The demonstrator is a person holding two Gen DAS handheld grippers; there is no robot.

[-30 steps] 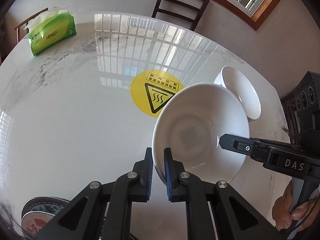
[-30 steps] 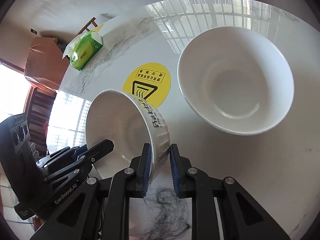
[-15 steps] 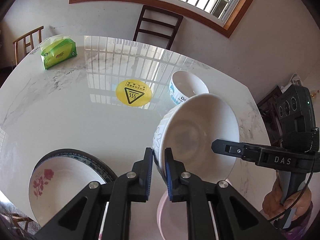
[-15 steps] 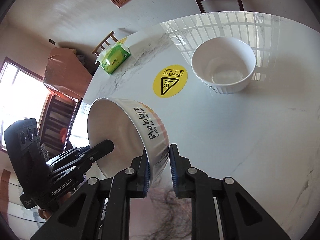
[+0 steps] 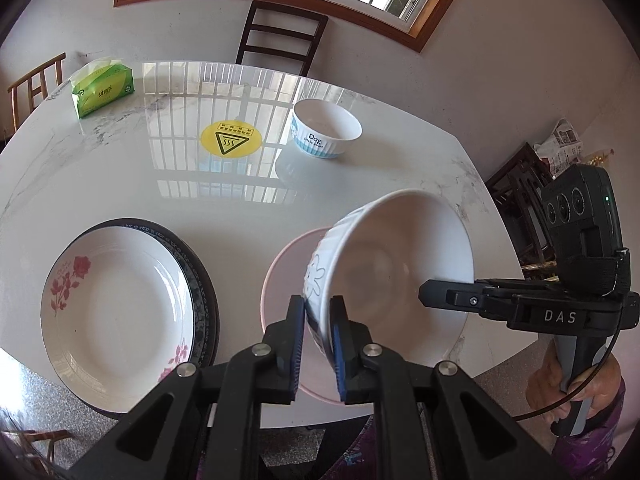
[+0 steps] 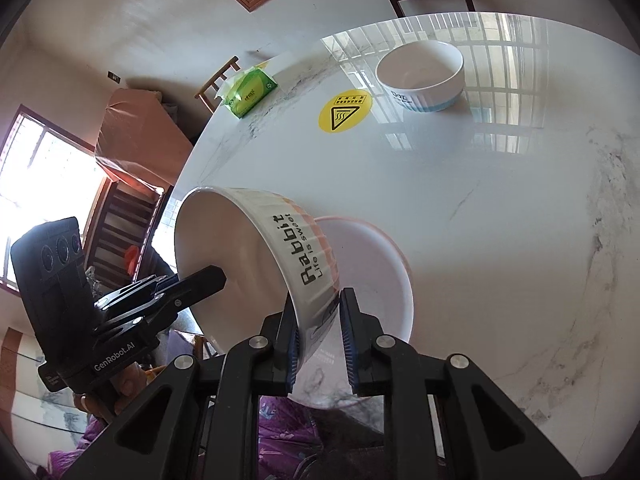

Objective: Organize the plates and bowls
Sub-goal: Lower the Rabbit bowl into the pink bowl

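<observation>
Marble table (image 5: 120,184): both grippers clamp the ribbed bowl (image 5: 384,256); only the left view shows the rose plate (image 5: 116,308).

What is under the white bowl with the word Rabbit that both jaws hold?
A pale pink bowl on the marble table lies under the Rabbit bowl. The pink bowl's middle is covered by it.
</observation>
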